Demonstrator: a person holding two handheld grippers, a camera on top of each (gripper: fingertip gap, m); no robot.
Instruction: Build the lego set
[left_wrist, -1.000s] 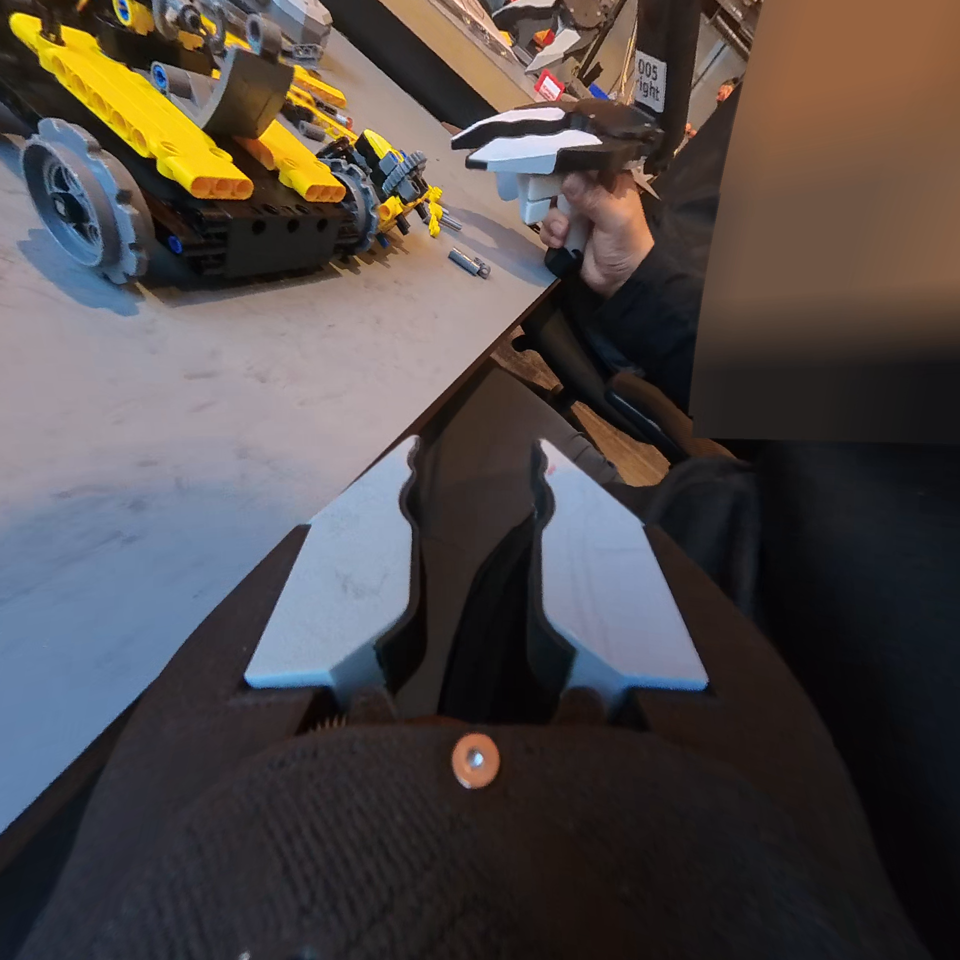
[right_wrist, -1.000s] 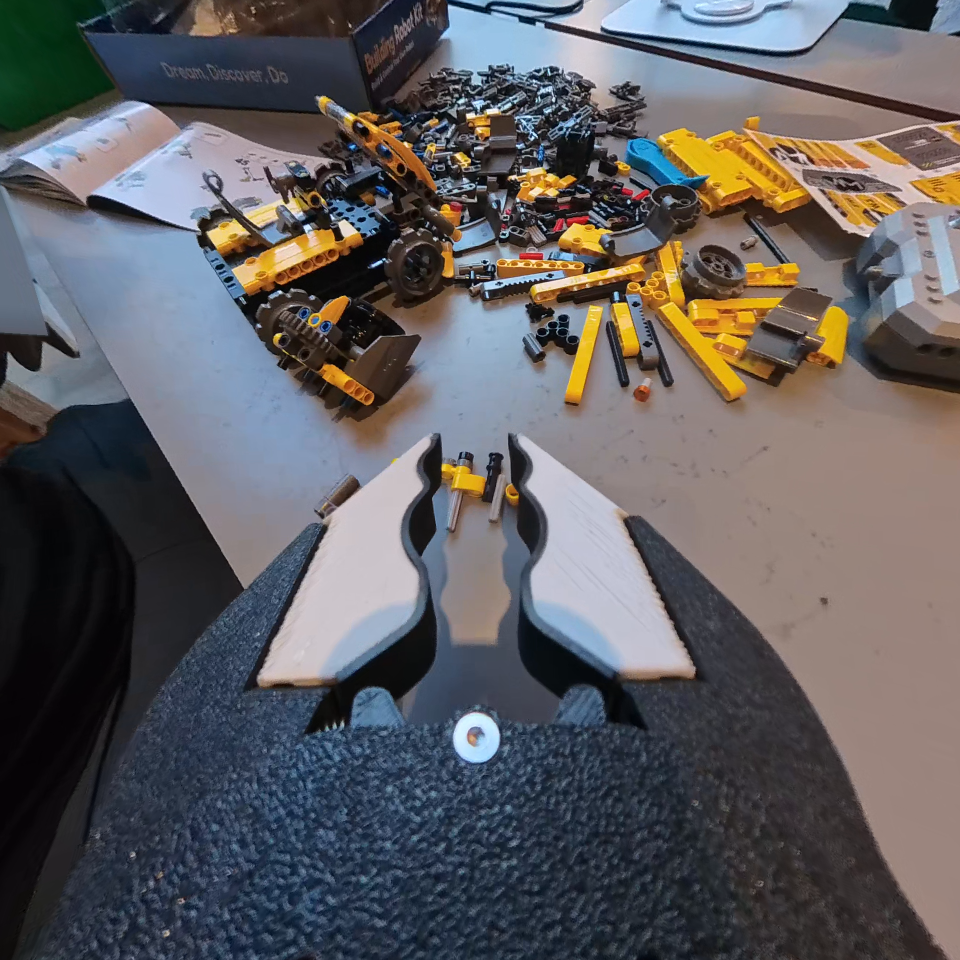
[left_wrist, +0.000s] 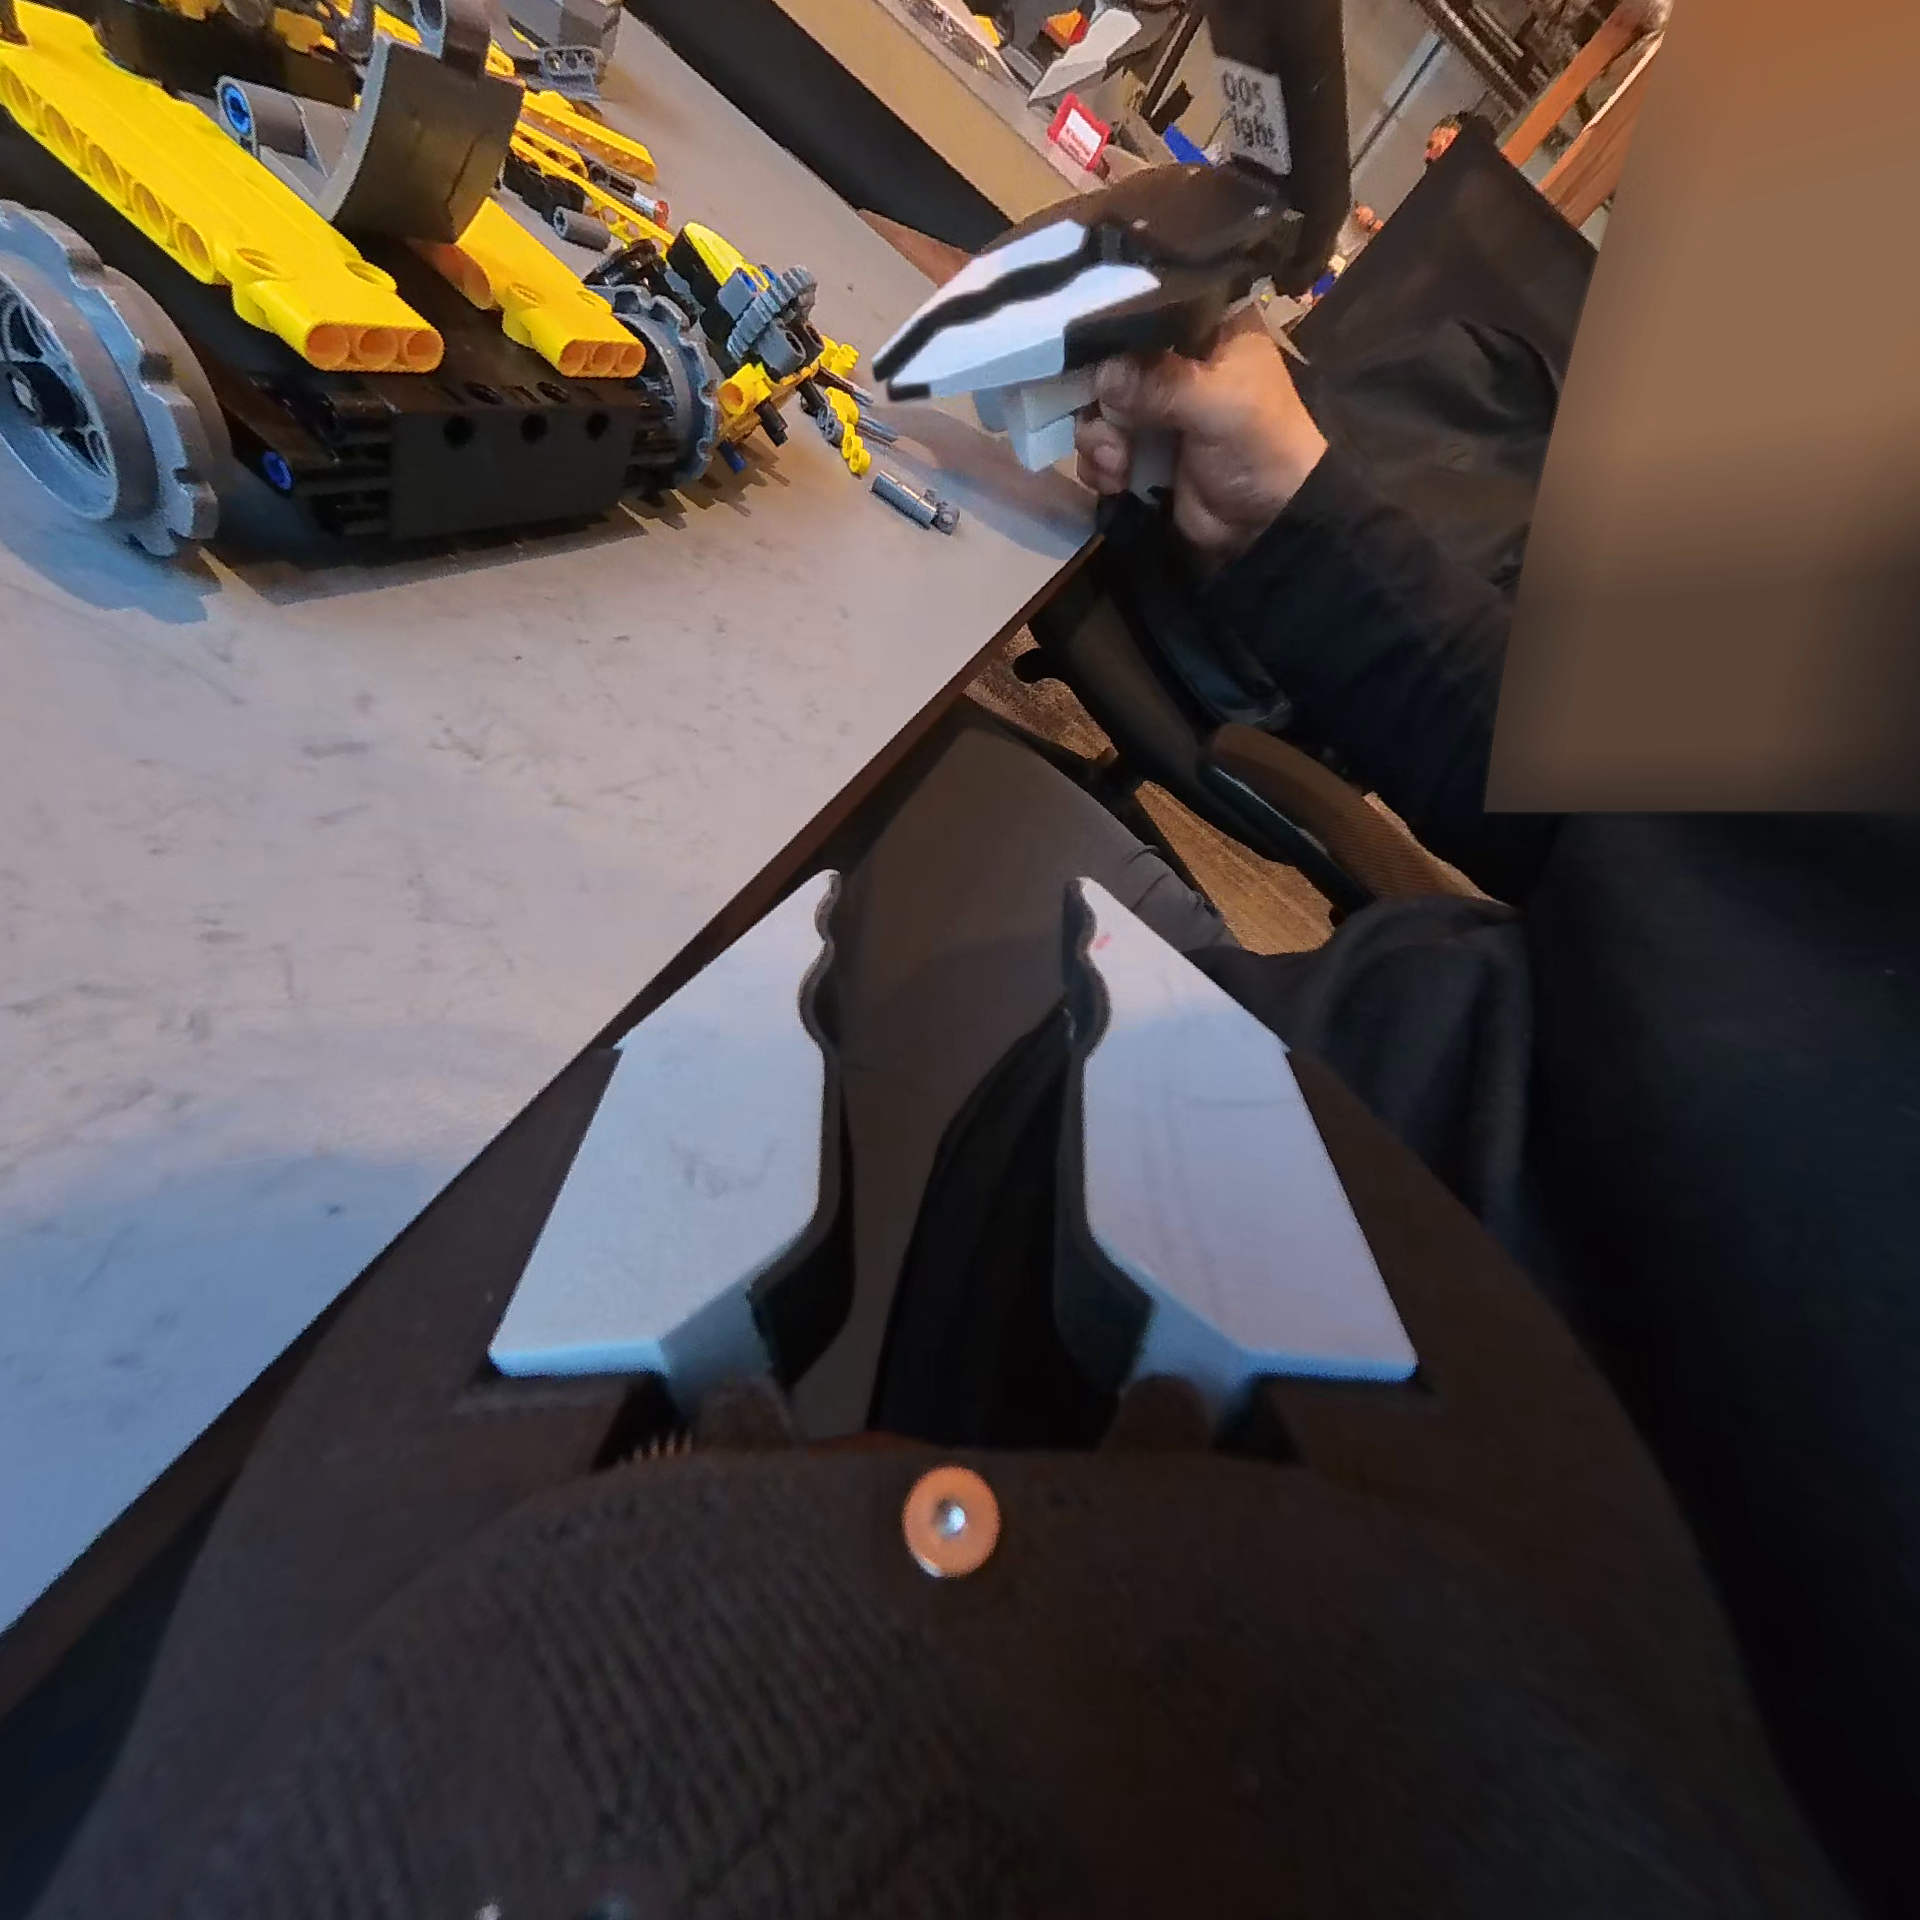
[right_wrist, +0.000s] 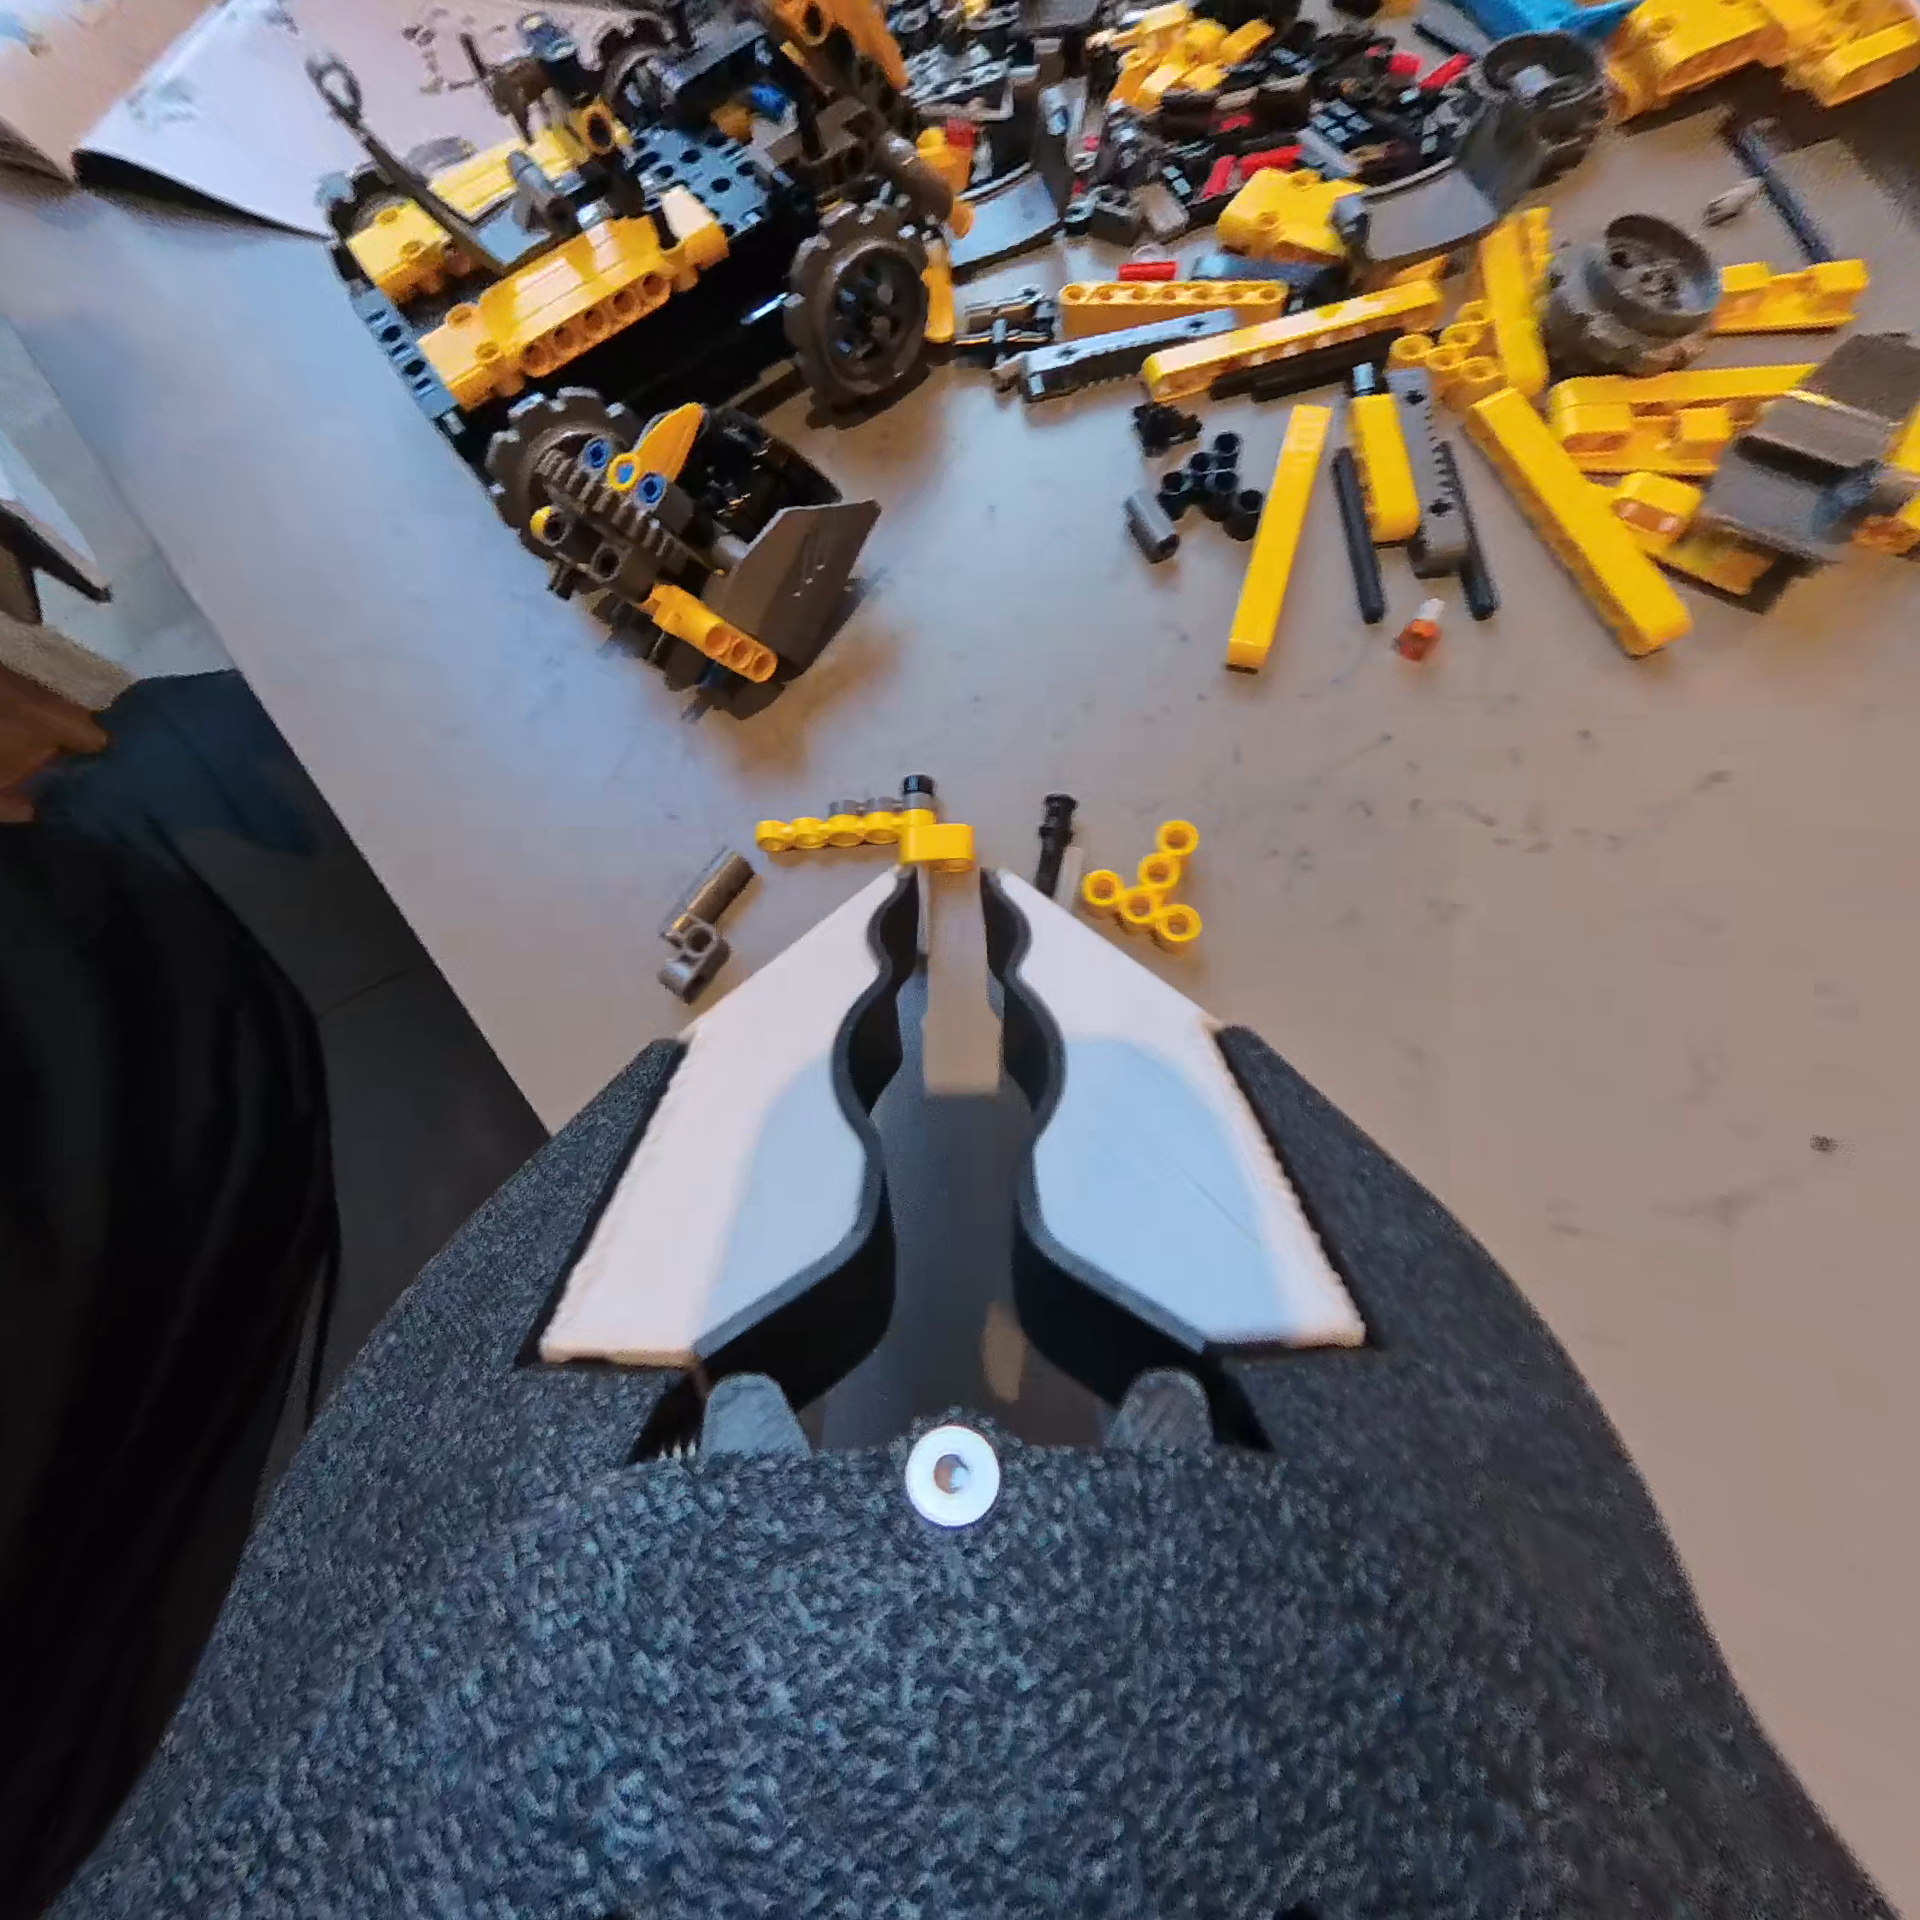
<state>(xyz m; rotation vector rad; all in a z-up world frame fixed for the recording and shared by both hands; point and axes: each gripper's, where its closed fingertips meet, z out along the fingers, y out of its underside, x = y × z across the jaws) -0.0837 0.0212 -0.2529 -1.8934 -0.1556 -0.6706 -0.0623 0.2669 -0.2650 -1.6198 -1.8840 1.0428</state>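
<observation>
My right gripper (right_wrist: 948, 881) is low over the grey table (right_wrist: 1507, 1039), its jaws a narrow gap apart. Its tips sit just short of a small yellow connector (right_wrist: 935, 844) with a black pin, joined to a short yellow holed beam (right_wrist: 821, 833). A black pin (right_wrist: 1055, 831) and a yellow T-shaped piece (right_wrist: 1143, 899) lie to its right, and a grey pin connector (right_wrist: 707, 920) to its left. It also shows in the left wrist view (left_wrist: 888, 379), held by a hand (left_wrist: 1195, 447). My left gripper (left_wrist: 951, 904) is open and empty, off the table's near edge.
A partly built yellow and black tracked vehicle (right_wrist: 582, 301) stands at the back left, close in the left wrist view (left_wrist: 312, 312). Many loose yellow, black and grey parts (right_wrist: 1455, 364) spread across the back right. An open booklet (right_wrist: 208, 114) lies far left. The table edge (left_wrist: 883, 748) runs diagonally. My right fingertips sit around 25 centimeters from my left ones. The left gripper is farther from the grey pin connector (right_wrist: 707, 920), some 20 centimeters, than the right, some 5 centimeters.
My right gripper has dropped closer to the table and to the yellow connector, and its jaws have narrowed. My left gripper has stayed open by the table edge.
</observation>
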